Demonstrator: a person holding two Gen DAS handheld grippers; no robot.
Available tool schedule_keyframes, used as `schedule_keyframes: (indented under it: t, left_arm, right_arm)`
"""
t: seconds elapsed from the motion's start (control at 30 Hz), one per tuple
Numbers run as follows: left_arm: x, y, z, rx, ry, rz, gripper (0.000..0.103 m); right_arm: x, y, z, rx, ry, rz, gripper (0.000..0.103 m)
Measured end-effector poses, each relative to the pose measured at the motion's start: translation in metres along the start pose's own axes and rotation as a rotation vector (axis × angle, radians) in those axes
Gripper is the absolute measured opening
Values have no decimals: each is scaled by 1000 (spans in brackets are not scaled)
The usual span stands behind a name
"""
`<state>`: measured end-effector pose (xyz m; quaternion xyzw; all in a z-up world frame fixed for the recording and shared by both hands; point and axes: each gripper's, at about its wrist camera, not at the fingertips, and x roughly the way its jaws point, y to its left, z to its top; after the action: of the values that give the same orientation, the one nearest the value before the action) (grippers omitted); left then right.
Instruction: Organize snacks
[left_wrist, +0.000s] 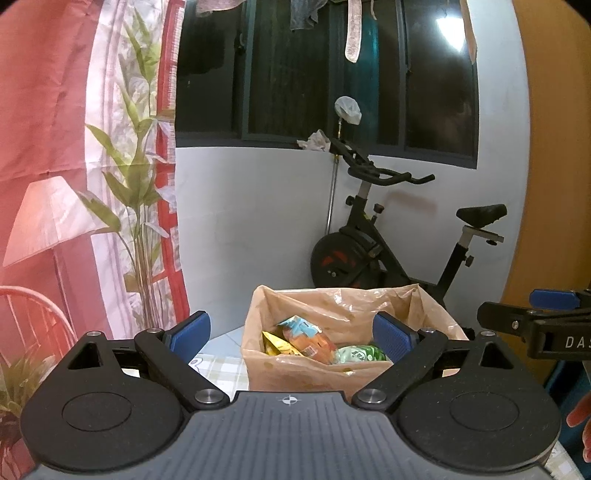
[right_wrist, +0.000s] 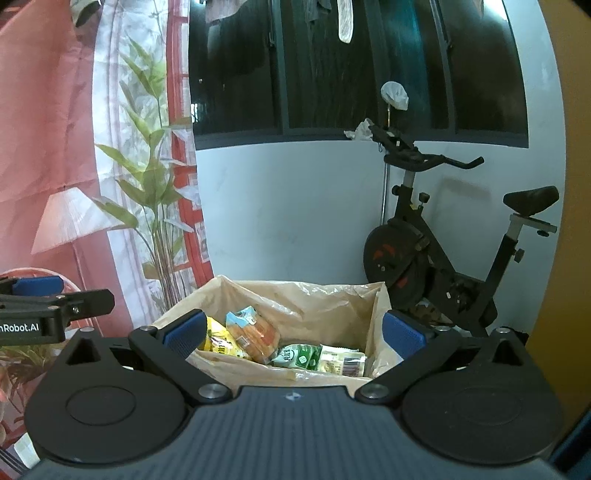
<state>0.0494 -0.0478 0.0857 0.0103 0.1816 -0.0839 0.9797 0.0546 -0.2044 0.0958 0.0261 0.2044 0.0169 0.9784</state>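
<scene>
White wall, exercise bike (right_wrist: 454, 236), lined snack box (right_wrist: 295, 299) ahead, both claws (left_wrist: 291, 334) (right_wrist: 293, 334) spread, empty.

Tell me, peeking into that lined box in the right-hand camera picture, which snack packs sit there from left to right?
Inside the lined box: yellow pack → orange pack with a blue top → green-and-white pack → pale pack with a barcode.
</scene>
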Motion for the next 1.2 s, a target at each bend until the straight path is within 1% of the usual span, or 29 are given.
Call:
schedule_keyframes:
  t: [0.3,1.2]
  left_arm:
    - [-6,4,0,-26,-6,-9,96]
    - [-7,6,-4,-29,8,6,96]
  right_arm:
    - [-13,-3,1,32,-13,-3,103]
    - [-20,-3,-4,25,-10,-5,103]
